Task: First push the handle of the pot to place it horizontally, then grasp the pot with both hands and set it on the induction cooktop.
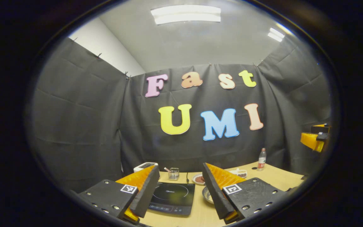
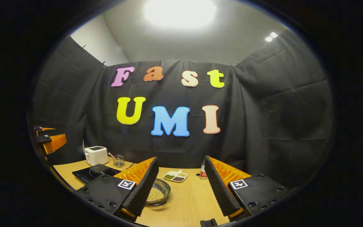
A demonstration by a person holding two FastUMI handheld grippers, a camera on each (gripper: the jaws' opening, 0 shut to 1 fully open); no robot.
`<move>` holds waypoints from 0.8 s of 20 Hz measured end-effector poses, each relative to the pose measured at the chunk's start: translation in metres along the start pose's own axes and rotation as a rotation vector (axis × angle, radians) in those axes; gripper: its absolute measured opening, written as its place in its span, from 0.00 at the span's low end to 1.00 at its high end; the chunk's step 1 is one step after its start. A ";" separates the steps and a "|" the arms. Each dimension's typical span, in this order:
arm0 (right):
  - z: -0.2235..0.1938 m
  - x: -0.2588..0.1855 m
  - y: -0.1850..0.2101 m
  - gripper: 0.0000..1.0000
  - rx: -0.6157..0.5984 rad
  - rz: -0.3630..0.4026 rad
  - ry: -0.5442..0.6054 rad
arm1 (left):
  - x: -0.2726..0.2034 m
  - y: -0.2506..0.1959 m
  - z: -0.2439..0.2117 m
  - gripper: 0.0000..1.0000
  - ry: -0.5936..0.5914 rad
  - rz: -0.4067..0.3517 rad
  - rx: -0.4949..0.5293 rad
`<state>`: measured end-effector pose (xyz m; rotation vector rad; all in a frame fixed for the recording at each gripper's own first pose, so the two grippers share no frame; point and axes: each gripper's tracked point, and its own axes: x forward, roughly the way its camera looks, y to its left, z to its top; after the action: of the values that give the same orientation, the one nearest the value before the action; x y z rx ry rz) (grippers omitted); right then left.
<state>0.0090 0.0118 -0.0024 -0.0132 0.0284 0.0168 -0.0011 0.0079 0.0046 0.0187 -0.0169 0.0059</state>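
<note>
The right gripper point(image 2: 178, 186) hangs above the wooden table point(image 2: 191, 201), its jaws spread wide with nothing between them. Behind its left finger sits a metal pot point(image 2: 160, 191) of pale beans. Beyond lie a divided dish point(image 2: 175, 176) and a bottle point(image 2: 203, 171). To the left are the cooktop point(image 2: 94, 172), a white toaster point(image 2: 96, 155) and a small clear holder point(image 2: 118, 160). The left gripper point(image 2: 47, 137) shows at the far left edge.

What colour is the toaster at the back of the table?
White, with a dark slot on top. The toaster shows best in the right gripper view.
</note>
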 end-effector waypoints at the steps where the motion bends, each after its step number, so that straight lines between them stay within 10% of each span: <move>1: -0.001 0.001 0.000 0.88 -0.001 -0.003 0.001 | 0.001 0.001 0.001 0.80 -0.001 -0.001 0.000; 9: -0.002 0.009 0.012 0.53 -0.006 0.001 0.011 | 0.006 0.015 0.000 0.80 -0.009 0.018 -0.004; 13: -0.004 0.013 0.016 0.54 -0.012 0.003 0.022 | 0.009 0.024 0.001 0.80 -0.017 0.029 -0.004; 15: -0.002 0.013 0.021 0.18 -0.002 0.000 0.017 | 0.009 0.028 0.001 0.80 -0.020 0.034 0.000; 16: -0.004 0.014 0.022 0.16 0.001 0.002 0.024 | 0.009 0.030 0.001 0.80 -0.021 0.034 0.001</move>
<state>0.0227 0.0343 -0.0069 -0.0120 0.0525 0.0191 0.0080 0.0382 0.0064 0.0191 -0.0379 0.0401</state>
